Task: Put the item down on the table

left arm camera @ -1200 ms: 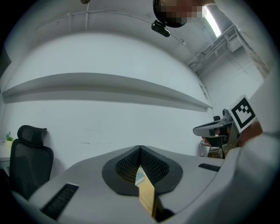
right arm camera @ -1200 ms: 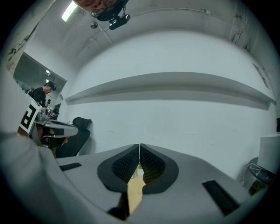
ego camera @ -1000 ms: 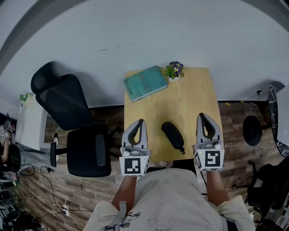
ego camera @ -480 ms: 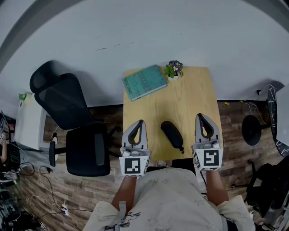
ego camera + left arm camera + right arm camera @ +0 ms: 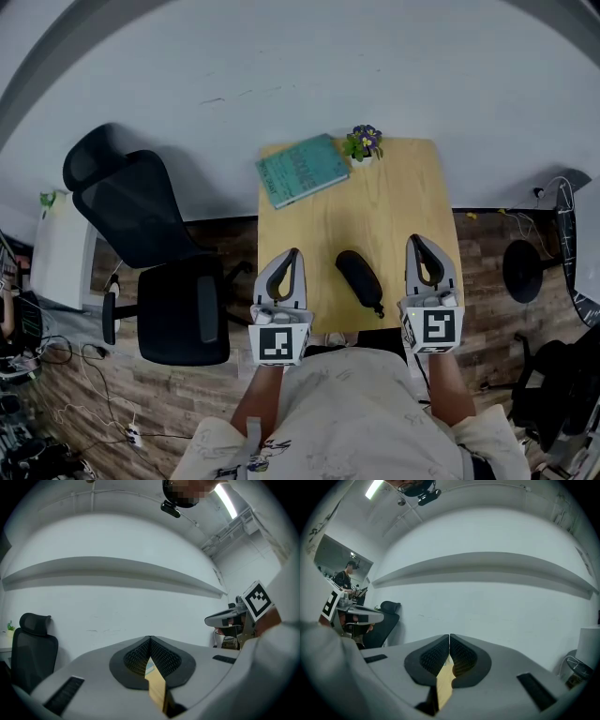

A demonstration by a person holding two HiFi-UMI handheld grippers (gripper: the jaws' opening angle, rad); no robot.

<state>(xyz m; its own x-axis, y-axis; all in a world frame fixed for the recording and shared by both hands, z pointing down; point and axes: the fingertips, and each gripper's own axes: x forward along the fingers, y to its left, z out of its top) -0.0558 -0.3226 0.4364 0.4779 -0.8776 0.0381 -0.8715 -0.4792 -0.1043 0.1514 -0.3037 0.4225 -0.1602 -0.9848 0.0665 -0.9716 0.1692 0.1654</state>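
Both grippers are over the near edge of the table [image 5: 403, 187], pointing level, one on each side of the black case [image 5: 359, 281]. The left gripper [image 5: 292, 255] has its jaws closed tip to tip, nothing between the pads; its own view shows only a sliver of tabletop through the gap lower down. The right gripper [image 5: 418, 242] is the same: pads pressed together, empty.

The case lies flat on the wood between the two grippers, apart from both, with its small loop end toward me. A teal book [image 5: 302, 170] and a small flower pot [image 5: 363, 144] sit at the far edge, well clear of the case. A black office chair [image 5: 150, 244] stands off the table's left side.

My read is that the item is already down and released, so the put-down step looks finished. I can't tell for sure that the case is the item meant, but nothing else is near the jaws.

Next move, if any: I'd pull both grippers back off the table. If the case needs regrasping, open one gripper first.
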